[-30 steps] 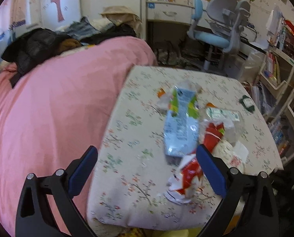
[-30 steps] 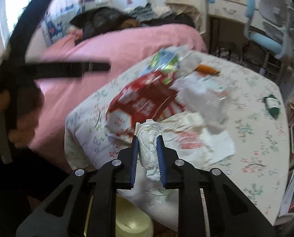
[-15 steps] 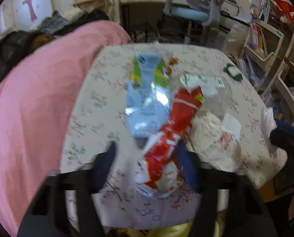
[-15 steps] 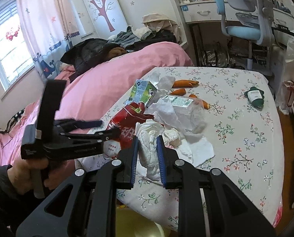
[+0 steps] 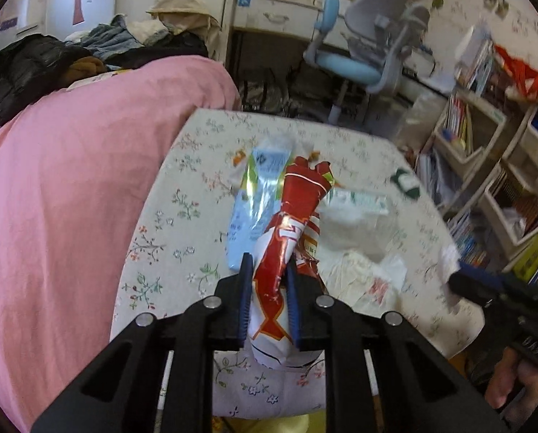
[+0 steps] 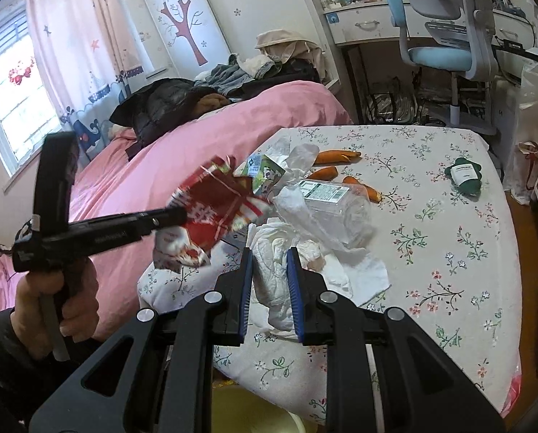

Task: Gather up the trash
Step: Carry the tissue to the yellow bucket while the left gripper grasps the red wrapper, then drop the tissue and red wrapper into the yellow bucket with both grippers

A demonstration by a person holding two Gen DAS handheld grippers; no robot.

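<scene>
My left gripper [image 5: 268, 270] is shut on a red and white snack wrapper [image 5: 287, 238] and holds it above the near end of the floral table [image 5: 182, 216]; the right wrist view shows the wrapper [image 6: 215, 213] lifted. My right gripper [image 6: 269, 256] is shut on a crumpled white tissue [image 6: 274, 270] above the table's near edge. A blue and green carton wrapper [image 5: 258, 195], a clear plastic package with a label [image 6: 326, 202], white paper napkins [image 6: 355, 274] and orange carrot pieces [image 6: 335, 157] lie on the table.
A pink bed [image 5: 70, 198] runs along the table's left side. A yellow bin [image 6: 254, 411] sits under the near edge. A dark green pouch [image 6: 464, 176] lies at the far right. A blue chair [image 5: 355, 65] and shelves [image 5: 485, 166] stand beyond.
My left gripper has closed on the red wrapper and lifted it off the table. My right gripper still holds the tissue and has shifted only slightly.
</scene>
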